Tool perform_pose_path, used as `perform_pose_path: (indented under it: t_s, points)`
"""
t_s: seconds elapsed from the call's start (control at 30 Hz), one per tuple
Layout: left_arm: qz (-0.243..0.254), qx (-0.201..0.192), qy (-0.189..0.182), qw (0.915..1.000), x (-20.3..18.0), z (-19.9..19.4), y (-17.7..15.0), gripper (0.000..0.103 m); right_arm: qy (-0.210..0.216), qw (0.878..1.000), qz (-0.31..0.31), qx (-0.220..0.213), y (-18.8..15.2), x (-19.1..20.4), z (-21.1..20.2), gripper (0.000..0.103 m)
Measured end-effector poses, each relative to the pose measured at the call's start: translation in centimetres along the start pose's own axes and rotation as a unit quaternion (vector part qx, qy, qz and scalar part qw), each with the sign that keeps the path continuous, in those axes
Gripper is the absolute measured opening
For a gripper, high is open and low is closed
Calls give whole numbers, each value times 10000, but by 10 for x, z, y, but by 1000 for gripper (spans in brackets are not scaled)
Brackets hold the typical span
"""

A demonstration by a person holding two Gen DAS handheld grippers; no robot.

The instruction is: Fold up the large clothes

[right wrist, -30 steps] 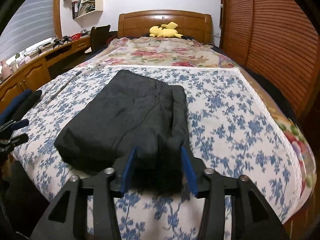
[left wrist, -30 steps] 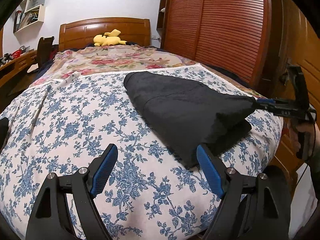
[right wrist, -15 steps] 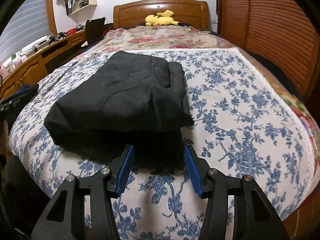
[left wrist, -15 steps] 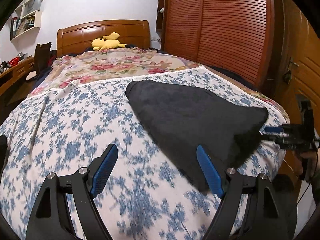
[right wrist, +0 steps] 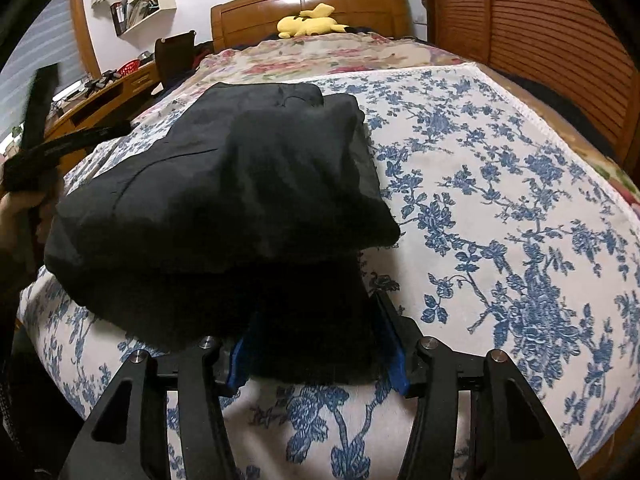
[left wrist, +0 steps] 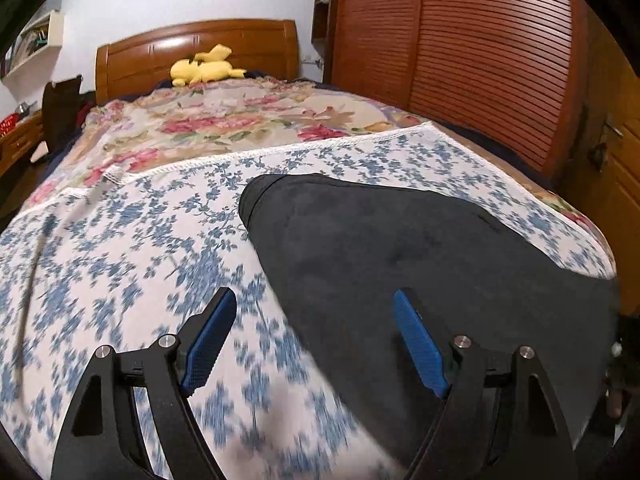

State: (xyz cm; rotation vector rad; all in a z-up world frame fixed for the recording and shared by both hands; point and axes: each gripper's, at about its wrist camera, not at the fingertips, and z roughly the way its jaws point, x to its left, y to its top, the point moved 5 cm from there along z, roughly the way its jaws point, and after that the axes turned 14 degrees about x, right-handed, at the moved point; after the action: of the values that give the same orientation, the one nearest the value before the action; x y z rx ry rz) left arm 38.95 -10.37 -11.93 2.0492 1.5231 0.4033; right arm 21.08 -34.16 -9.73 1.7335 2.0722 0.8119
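A black garment [left wrist: 400,240], folded into a thick stack, lies on the blue-flowered sheet [left wrist: 120,248] near the foot of the bed. My left gripper [left wrist: 312,300] hangs open just above the stack's left edge. Its right pad [left wrist: 420,344] is over the black cloth and its left pad [left wrist: 208,336] is over the sheet, with nothing gripped. In the right wrist view the garment [right wrist: 224,168] bulges up in front, and its near fold fills the gap between the pads of my right gripper [right wrist: 316,320], which is shut on it. The cloth hides the fingertips.
A yellow plush toy [left wrist: 204,70] lies by the wooden headboard [left wrist: 192,46]. A slatted wardrobe [left wrist: 480,60] runs along the right of the bed, and a desk [right wrist: 100,92] with a chair stands on the left. A hand [right wrist: 16,208] shows at the left edge of the right wrist view.
My left gripper has swept right, so the garment now sits under its right finger. My right gripper has sunk a little, and the near fold now fills its jaws.
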Motion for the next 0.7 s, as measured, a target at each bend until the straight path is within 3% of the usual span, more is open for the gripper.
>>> perform_pose_path:
  t_s: [0.23,0.53,0.6,0.7]
  points:
    - [-181,354,45,9992,25,54,42,76,138,9996,145,-182,-1,-1,5,60]
    - [-519,683,-380,9956,36,94,60,75,141,9994,163,-275,-4,6,10,64]
    - [-547,793,-487,9942,35,100,59,71,154,9993,204,-270,-5,8,9,64]
    - [-512,903,-536,9932,31,103,58,56,250,9990,238,-287,-3,11,9,64]
